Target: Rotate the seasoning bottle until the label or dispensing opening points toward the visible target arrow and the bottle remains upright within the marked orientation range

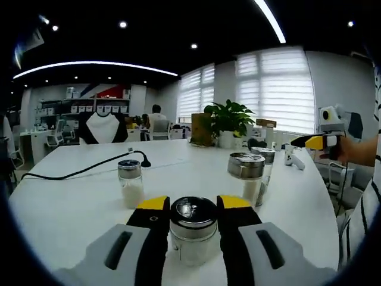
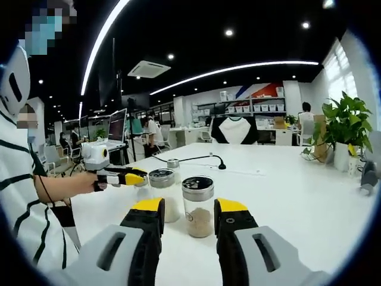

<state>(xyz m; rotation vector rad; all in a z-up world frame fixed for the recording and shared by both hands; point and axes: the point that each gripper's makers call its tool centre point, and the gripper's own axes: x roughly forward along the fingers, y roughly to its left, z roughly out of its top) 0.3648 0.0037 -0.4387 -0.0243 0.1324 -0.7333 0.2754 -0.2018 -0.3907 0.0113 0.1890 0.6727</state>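
Each camera sat low and close behind its own jaws, facing across the white table [image 1: 71, 202] from opposite sides; both saw the plant [image 1: 228, 119].

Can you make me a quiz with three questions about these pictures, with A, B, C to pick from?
1. In the left gripper view, where is the nearest bottle?
A. between the jaws
B. on the floor
C. on a shelf

2. What colour are the tips of the left gripper?
A. red
B. yellow
C. green

3. How does that bottle stand?
A. tipped over
B. upside down
C. upright

Answers:
1 A: a jaw stands on each side of it.
2 B: both tips are yellow.
3 C: it stands straight on the table.
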